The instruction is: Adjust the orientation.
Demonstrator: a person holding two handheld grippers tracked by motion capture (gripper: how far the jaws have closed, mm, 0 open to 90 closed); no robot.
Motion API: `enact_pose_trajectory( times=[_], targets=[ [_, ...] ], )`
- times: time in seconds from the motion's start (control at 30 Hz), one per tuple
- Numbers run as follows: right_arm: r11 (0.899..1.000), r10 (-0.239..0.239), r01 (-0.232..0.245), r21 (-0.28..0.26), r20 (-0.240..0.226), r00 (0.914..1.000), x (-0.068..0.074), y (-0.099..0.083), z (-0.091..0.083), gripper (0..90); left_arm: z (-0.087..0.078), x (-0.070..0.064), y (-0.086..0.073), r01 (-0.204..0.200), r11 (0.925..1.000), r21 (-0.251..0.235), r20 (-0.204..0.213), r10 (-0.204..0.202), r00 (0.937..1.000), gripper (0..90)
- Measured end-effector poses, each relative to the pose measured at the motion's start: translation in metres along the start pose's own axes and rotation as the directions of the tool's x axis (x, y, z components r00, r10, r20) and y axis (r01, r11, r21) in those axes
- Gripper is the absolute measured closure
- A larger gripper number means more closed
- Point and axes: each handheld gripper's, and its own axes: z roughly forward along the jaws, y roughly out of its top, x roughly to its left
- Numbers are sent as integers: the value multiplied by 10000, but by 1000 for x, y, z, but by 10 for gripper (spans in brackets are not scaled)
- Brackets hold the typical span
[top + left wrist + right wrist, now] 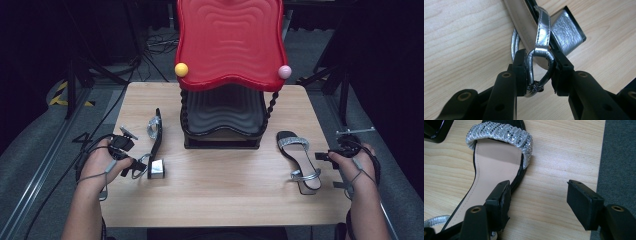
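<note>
Sandal strap [541, 67] sits clamped between the left gripper's [540, 72] jaws, left of the rack [223, 125]; right gripper [539, 202] gapes wide beside the other sandal [496, 167], right of the rack.

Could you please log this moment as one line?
left gripper: shut on ankle strap | left sandal: on its side | right gripper: open beside right sandal

Bare counter [220, 185] is lying open across the front, between the two sandals. The red-topped rack [227, 75] is blocking the middle rear, overhanging the counter there. Narrow lanes are running along both side edges.
</note>
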Motion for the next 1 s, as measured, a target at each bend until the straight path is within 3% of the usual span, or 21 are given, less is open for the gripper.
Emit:
enact_pose_trajectory(
  times=[0.17,0.37,0.6,0.7,0.77,0.9,1.0],
  targets=[
    [10000,42,-42,33,20,10000,0,0,0,368,-4,0,1,36,9998,-203,-75,-37,10000,703],
    [10000,-13,12,42,35,10000,1,-2,0,368,-12,-6,6,-262,9978,-609,-471,234,9986,714],
    [9999,110,-111,39,89,9999,-1,-7,-3,364,-20,-15,15,-594,9891,-1347,-849,482,9952,722],
    [9998,186,-187,44,144,9997,-3,-10,-4,362,-22,-23,19,-920,9884,-1207,-1142,782,9904,722],
    [9998,221,-221,24,146,9996,-4,-12,-5,359,-18,-28,22,-1055,9907,-863,-1233,944,9879,721],
    [9994,331,-332,21,173,9993,-4,-16,-7,356,-5,-33,28,-1289,9916,-98,-1159,1269,9851,716],
    [9994,343,-342,-28,195,9992,-5,-17,-8,356,-3,-34,28,-1300,9915,52,-991,1299,9866,708]
  ],
)
